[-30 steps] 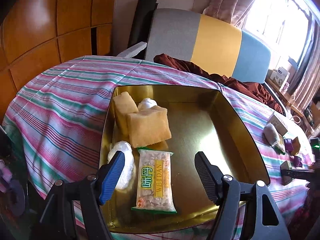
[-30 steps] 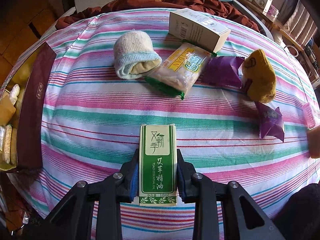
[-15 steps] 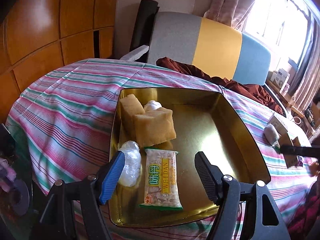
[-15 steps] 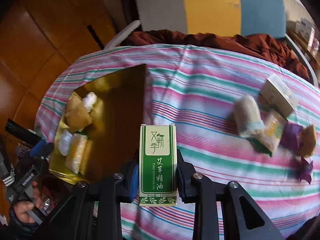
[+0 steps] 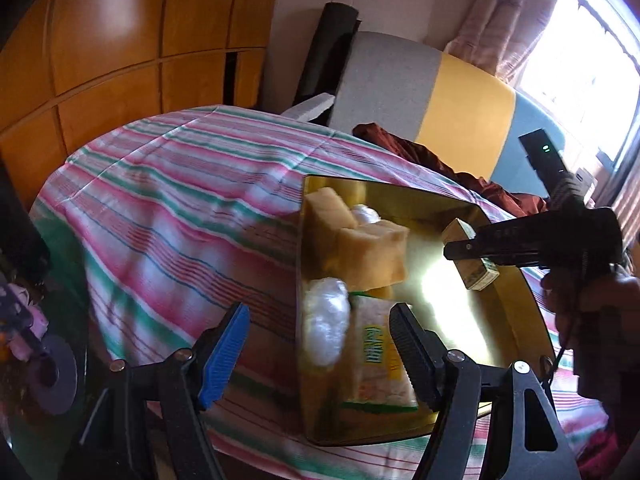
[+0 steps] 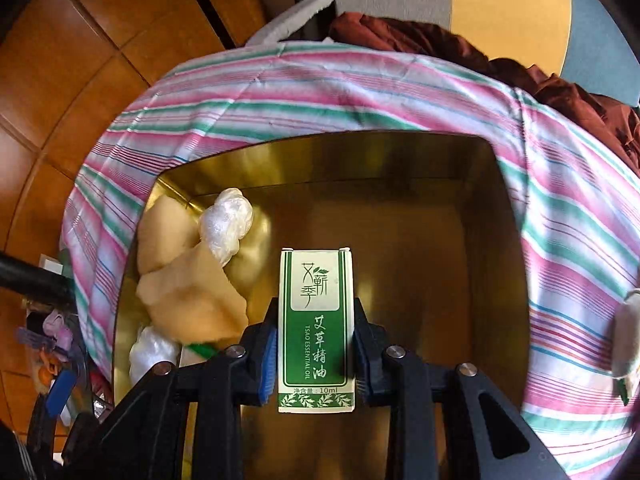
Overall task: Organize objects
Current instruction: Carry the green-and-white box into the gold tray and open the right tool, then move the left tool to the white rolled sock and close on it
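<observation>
My right gripper [image 6: 316, 354] is shut on a green and white essential-oil box [image 6: 316, 320] and holds it above the open gold tin [image 6: 500, 240]. The box [image 5: 476, 268] and the right gripper [image 5: 472, 250] show over the tin's right side in the left wrist view. The tin [image 5: 516, 320] holds yellow sponges [image 5: 372, 252], white wrapped bundles [image 5: 326, 316] and a snack packet [image 5: 376, 360], all along its left side. My left gripper [image 5: 316, 340] is open and empty, hovering at the tin's near left corner.
The tin sits on a table with a pink, green and white striped cloth [image 5: 180, 220]. A sofa with a dark red cloth [image 6: 440, 40] stands behind. A wooden cabinet [image 5: 100, 60] is at the left. A sock [image 6: 628, 336] lies at the right edge.
My right gripper carried the box from the right part of the table to above the tin. My left gripper drew back to the left, off the tin's middle.
</observation>
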`<state>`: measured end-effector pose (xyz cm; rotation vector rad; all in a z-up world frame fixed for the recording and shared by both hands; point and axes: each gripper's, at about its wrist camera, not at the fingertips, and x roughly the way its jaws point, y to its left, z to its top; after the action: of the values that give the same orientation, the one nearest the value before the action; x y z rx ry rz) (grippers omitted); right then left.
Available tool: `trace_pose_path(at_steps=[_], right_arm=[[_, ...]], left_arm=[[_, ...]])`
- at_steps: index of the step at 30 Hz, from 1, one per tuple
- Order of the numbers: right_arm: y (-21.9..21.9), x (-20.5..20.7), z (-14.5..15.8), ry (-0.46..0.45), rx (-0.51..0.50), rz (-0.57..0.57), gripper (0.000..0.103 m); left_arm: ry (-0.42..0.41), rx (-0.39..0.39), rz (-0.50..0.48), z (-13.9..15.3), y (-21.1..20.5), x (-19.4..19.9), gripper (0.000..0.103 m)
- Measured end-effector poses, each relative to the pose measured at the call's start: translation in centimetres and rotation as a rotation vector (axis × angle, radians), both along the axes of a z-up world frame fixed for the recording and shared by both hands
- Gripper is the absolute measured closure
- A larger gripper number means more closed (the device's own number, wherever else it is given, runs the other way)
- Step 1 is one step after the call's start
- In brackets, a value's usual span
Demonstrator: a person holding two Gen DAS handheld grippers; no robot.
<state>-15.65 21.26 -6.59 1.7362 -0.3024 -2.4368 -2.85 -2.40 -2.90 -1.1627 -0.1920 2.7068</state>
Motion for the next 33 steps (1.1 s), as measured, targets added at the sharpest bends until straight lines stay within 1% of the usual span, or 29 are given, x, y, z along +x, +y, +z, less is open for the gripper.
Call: trace_pose_path(at_steps=[3,4,5,6,7,11,15,19,23,27,33], right_arm=[[-1.1,-1.1,-1.2,-0.021,-0.011,-0.018,0.073],[-1.3,-1.3,-1.5,-0.024,-0.031,-0.021,0.070],[-1.4,-1.4,-1.6,-0.025,-0.060,-0.023,0.068],[-1.6,-1.4,-1.7,-0.023,-0.078,-0.021,0.062],[-1.8,-1.2,-1.6,-0.019,-0.075,-0.012,0.057],[-2.8,0.2,-0.6,0.029,0.013,0.034,0.054],[-3.1,2.2,1.1,0.099,0.099,0.050,0.045],[-2.9,4.6,2.5,0.170,0.184,0.058,0.043],[-1.6,7.0,3.6,0.221,0.240,0.045,0.043],[0.5,9.2,4.4,0.252,0.274,0.011,0.043],[5.7,12.2,5.1,0.271,0.294,-0.077,0.042]], left_arm=[[-0.018,0.005,0.031,-0.6,-1.2,-0.2,0.030],[-0.022,0.008,0.038,-0.8,-1.4,-0.2,0.030],[-0.025,0.011,0.042,-0.9,-1.6,-0.3,0.030],[-0.026,0.012,0.043,-0.9,-1.8,-0.3,0.030],[-0.024,0.013,0.044,-0.9,-1.8,-0.3,0.030],[-0.018,0.012,0.039,-0.9,-1.8,-0.2,0.030],[-0.017,0.005,0.033,-0.7,-1.3,-0.1,0.030],[-0.010,-0.005,0.019,-0.3,-0.6,0.1,0.030],[-0.001,-0.016,-0.003,0.1,0.5,0.4,0.030],[0.007,-0.026,-0.035,0.6,1.9,0.8,0.030],[0.018,-0.042,-0.100,1.2,4.4,1.2,0.029]])
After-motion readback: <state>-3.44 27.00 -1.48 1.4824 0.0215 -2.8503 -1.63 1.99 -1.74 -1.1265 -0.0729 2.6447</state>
